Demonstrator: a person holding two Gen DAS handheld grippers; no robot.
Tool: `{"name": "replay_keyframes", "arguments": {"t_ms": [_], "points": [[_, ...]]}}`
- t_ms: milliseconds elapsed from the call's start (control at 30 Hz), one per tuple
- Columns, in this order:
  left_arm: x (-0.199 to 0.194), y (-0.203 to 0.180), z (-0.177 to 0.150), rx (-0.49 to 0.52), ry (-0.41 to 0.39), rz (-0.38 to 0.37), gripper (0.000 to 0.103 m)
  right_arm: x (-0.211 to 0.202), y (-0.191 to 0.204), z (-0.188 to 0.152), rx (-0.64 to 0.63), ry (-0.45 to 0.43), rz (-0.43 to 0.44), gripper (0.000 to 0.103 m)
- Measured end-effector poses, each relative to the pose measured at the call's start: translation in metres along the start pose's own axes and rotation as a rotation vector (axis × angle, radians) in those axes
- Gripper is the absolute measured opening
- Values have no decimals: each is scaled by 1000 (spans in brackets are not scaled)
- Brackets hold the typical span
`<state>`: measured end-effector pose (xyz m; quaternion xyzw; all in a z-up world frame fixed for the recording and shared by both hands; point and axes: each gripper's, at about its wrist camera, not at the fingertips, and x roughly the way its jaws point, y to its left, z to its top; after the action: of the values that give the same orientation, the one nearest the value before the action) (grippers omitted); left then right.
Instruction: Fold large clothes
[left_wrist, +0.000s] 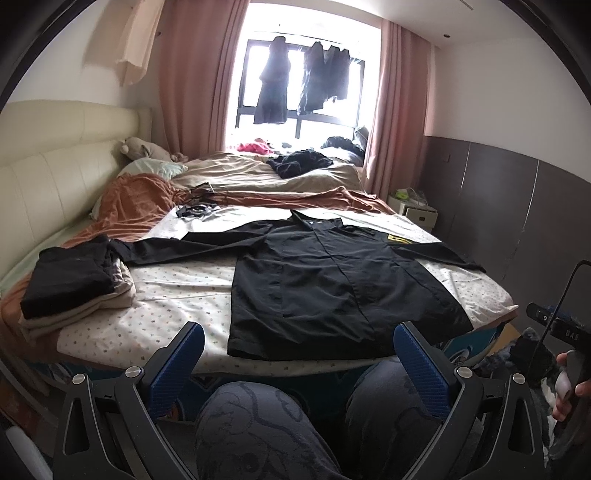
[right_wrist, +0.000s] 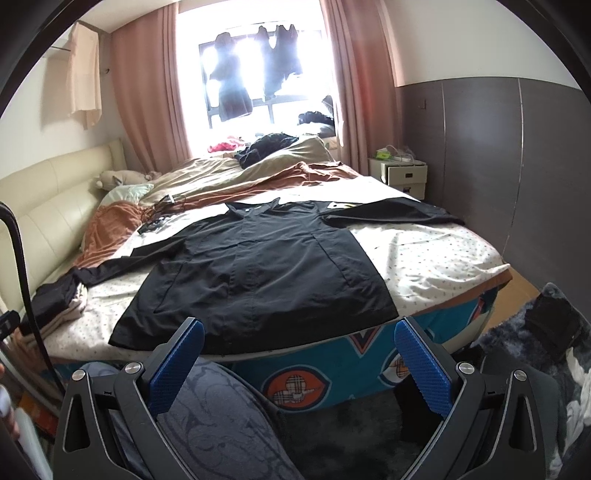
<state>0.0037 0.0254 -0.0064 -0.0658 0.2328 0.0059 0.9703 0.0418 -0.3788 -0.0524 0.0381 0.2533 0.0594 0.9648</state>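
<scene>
Bedroom with a wide bed (left_wrist: 177, 291) by a bright window; black shirt (left_wrist: 332, 280) spread flat on it, ready for folding

Both sets of fingers are spread wide and hold nothing: the left gripper (left_wrist: 295, 354) and the right gripper (right_wrist: 299, 350) hang below the mattress edge, near the shirt's hem but clear of it; the shirt lies front up on the dotted sheet, sleeves stretched out to each side, collar toward the window; its cloth looks thin, smooth and slightly shiny, so it will likely slide and sag when lifted; a good first fold probably means pinching one sleeve end and the hem corner on the same side, then carrying that side over the centre line with the cloth kept taut; a stack of folded clothes (left_wrist: 70, 288) sits on the bed's left part, just beside a sleeve.
</scene>
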Motion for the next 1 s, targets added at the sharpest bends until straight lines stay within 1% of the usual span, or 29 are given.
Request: {"name": "replay_keyframes", "arguments": {"t_ms": [100, 167, 333, 567, 833, 1000], "points": [[18, 9, 5, -23, 15, 7, 103, 16, 5, 4, -7, 14, -2, 103], [29, 15, 8, -38, 26, 6, 103, 28, 8, 8, -2, 23, 12, 103], [53, 28, 16, -46, 54, 35, 103, 61, 21, 18, -15, 43, 40, 103], [83, 49, 31, -74, 71, 81, 103, 112, 51, 36, -23, 72, 111, 103], [125, 84, 52, -130, 109, 130, 103, 171, 99, 68, -44, 96, 175, 103], [150, 112, 64, -151, 129, 179, 103, 209, 138, 88, -49, 98, 227, 103]]}}
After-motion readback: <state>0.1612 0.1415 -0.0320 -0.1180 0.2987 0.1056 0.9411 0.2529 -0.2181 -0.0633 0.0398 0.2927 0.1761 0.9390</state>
